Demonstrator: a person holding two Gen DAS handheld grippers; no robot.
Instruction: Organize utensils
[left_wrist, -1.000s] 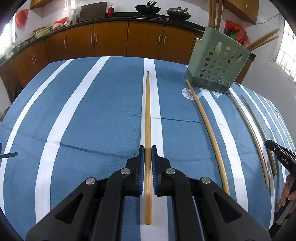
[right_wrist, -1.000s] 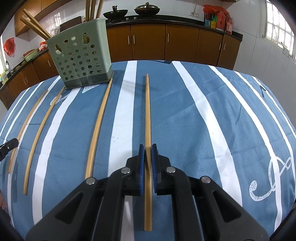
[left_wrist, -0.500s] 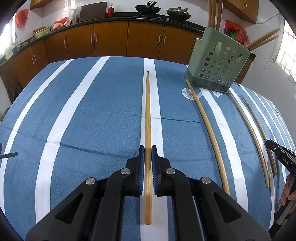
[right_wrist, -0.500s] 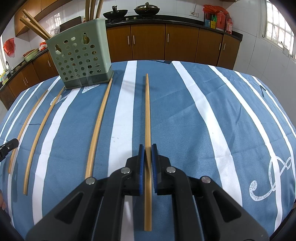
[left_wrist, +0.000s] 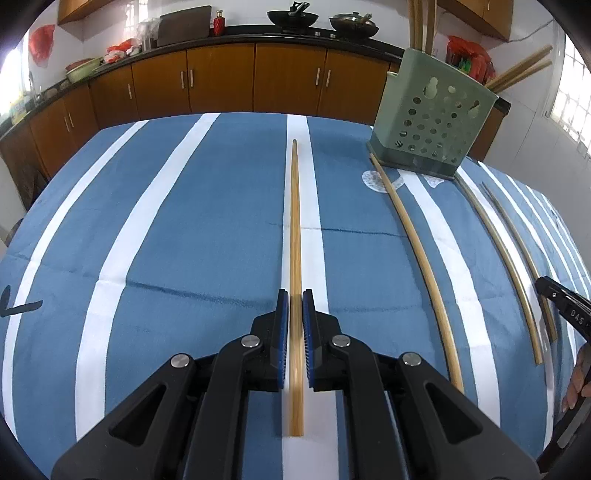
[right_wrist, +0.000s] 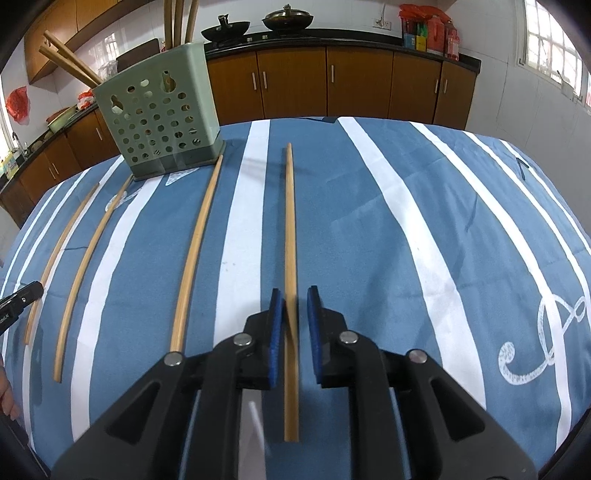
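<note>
A: Item one, left view?
B: Bamboo chopstick (left_wrist: 295, 258), long, pale, straight, running up the centre of the striped tablecloth (left_wrist: 184, 240). Left gripper (left_wrist: 295, 301) closed onto it, blue pads (left_wrist: 282, 332) pressing both sides.
A: Upper right?
B: Green perforated holder (left_wrist: 432, 129), upright, sticks inside.
A: Right view?
B: Holder (right_wrist: 159, 122) upper left. Second chopstick (right_wrist: 290, 258) at centre; right gripper (right_wrist: 295, 299) slightly parted, left pad touching, right pad apart.
</note>
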